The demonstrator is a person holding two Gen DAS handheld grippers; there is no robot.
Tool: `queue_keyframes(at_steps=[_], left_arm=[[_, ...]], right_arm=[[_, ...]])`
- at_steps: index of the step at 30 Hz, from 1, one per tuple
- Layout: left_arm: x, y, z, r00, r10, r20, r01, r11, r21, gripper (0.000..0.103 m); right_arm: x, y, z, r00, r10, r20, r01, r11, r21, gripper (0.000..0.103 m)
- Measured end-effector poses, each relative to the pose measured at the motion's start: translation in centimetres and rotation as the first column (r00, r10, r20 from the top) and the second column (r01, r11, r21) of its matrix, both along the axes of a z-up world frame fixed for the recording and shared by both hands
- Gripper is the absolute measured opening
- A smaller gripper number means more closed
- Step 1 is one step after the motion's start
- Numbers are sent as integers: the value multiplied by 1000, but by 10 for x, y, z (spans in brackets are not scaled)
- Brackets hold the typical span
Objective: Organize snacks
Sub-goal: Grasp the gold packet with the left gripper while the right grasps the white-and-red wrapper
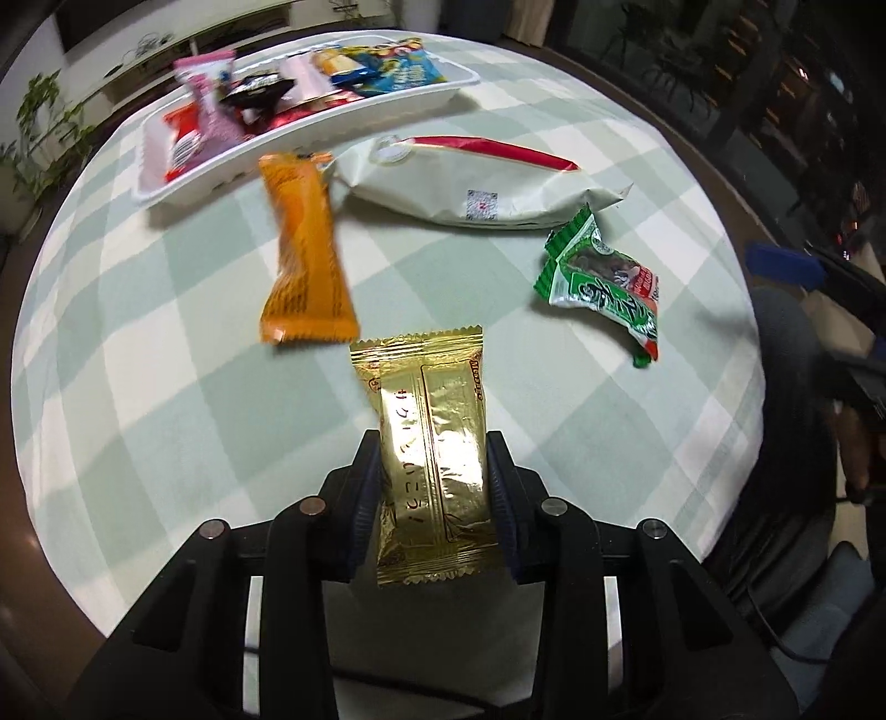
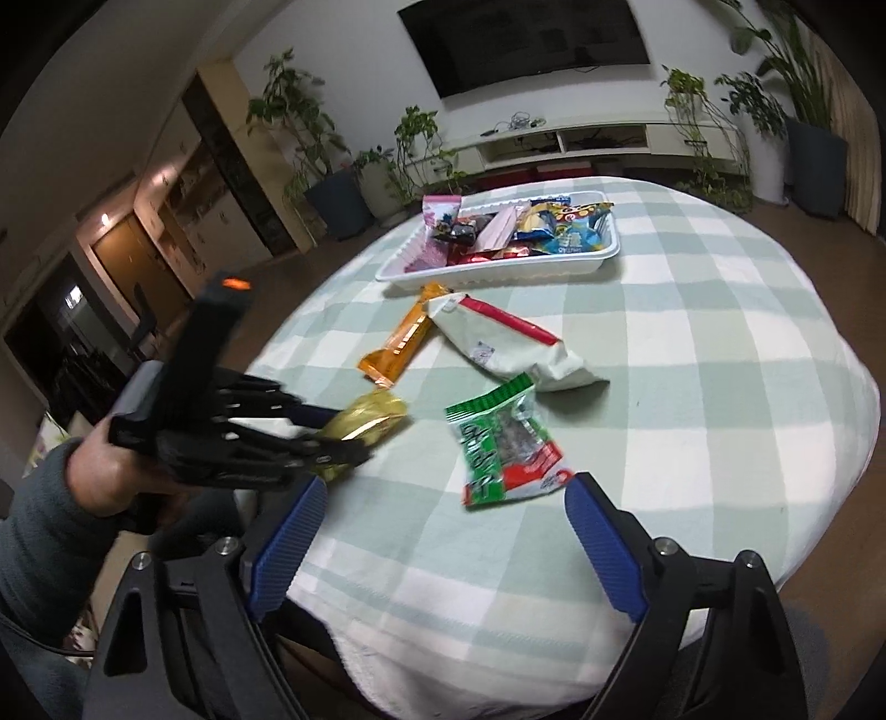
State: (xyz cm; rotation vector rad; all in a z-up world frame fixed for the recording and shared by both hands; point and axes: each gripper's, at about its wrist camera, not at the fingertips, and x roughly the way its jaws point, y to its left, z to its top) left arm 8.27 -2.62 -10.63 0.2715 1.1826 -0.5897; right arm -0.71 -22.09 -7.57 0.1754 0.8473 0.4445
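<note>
The left gripper (image 1: 433,498) is clamped on a gold foil snack packet (image 1: 429,443), held by its long edges just above the table, on the near side of the white tray (image 2: 598,260). To finish this step well, the packet should be carried level over the orange bar (image 1: 304,260) and the cream pouch (image 1: 470,188), both lying just in front of the tray, then let go inside the tray's rim. The right gripper (image 2: 437,543) stands wide open and empty, hovering near a green packet (image 2: 504,448). A green-and-white checked cloth (image 2: 720,387) covers the round table. Beyond the tray are potted plants (image 2: 299,122) and a wall television (image 2: 526,39).
</note>
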Motion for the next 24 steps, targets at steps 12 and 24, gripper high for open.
queue_keyframes(at_steps=[12, 24], left_arm=[[-29, 44, 6, 983, 178, 51, -172, 980, -96, 33], [-24, 50, 3, 982, 186, 32, -181, 976, -121, 33]], right_arm=[[109, 51, -4, 974, 224, -44, -226, 913, -339, 80], [158, 89, -39, 901, 356, -248, -434, 736, -520, 60]])
